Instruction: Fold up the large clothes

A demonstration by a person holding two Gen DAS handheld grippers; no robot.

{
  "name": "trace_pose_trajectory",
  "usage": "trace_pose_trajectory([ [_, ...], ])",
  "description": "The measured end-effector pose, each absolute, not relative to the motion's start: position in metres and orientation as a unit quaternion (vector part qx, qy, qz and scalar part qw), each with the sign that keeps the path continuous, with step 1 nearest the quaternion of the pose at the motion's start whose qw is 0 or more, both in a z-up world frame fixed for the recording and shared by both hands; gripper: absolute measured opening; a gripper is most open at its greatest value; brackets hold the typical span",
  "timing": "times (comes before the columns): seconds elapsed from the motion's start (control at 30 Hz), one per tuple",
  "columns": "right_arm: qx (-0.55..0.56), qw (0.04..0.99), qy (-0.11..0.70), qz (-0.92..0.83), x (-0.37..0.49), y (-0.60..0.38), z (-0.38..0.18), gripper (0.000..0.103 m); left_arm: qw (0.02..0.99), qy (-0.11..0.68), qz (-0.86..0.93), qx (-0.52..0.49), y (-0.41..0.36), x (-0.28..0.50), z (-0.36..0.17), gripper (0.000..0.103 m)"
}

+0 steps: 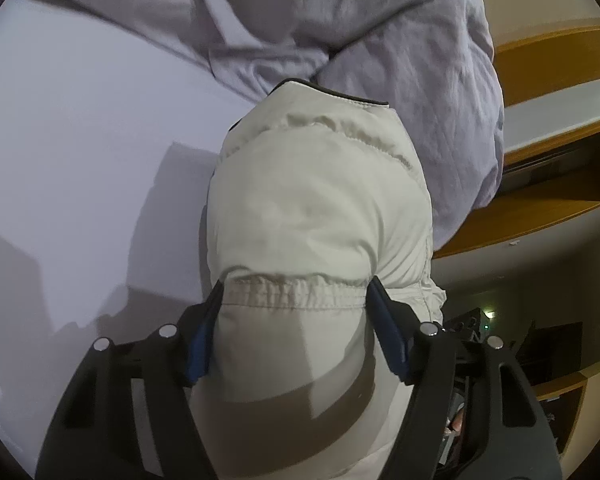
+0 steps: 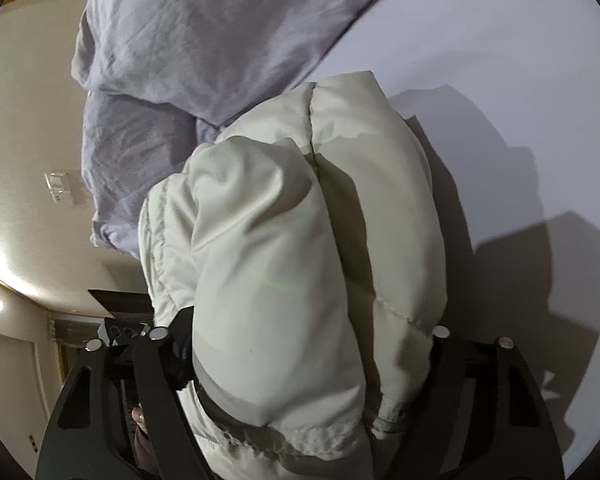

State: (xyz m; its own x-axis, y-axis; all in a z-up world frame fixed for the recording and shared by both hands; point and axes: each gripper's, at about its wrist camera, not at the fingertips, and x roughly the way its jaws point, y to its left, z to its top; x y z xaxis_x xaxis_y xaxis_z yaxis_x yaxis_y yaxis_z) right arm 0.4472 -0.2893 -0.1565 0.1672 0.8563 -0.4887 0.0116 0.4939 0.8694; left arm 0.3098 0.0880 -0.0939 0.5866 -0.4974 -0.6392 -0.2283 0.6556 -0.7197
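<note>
I have my left claw and right claw each clamped on the puffy cream jacket, lifted over the bed; next, I judge, lay it flat.

Cream puffy jacket bunched; draped over white bed.

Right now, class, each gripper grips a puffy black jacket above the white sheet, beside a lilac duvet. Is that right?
Not quite: the jacket is cream-white, not black, as the left wrist view shows. Both grippers, left and right, grip it above the sheet, beside the duvet.
</note>
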Motion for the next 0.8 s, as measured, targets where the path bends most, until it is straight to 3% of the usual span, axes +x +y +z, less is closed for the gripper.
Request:
trace_pose_trajectory([
  [0.4, 0.37, 0.66, 0.554, 0.348, 0.49, -0.192, -0.145, 0.069, 0.822, 0.421, -0.018, -0.382, 0.174, 0.342, -0.068, 0.068],
  [0.57, 0.338, 0.674, 0.569, 0.328, 0.494, -0.191, -0.145, 0.081, 0.825, 0.429, 0.008, -0.369, 0.183, 0.35, -0.072, 0.073],
  [0.8, 0.275, 0.752, 0.528, 0.282, 0.492, -0.236, -0.108, 0.084, 0.867, 0.403, 0.052, -0.29, 0.179, 0.345, -0.041, 0.079],
])
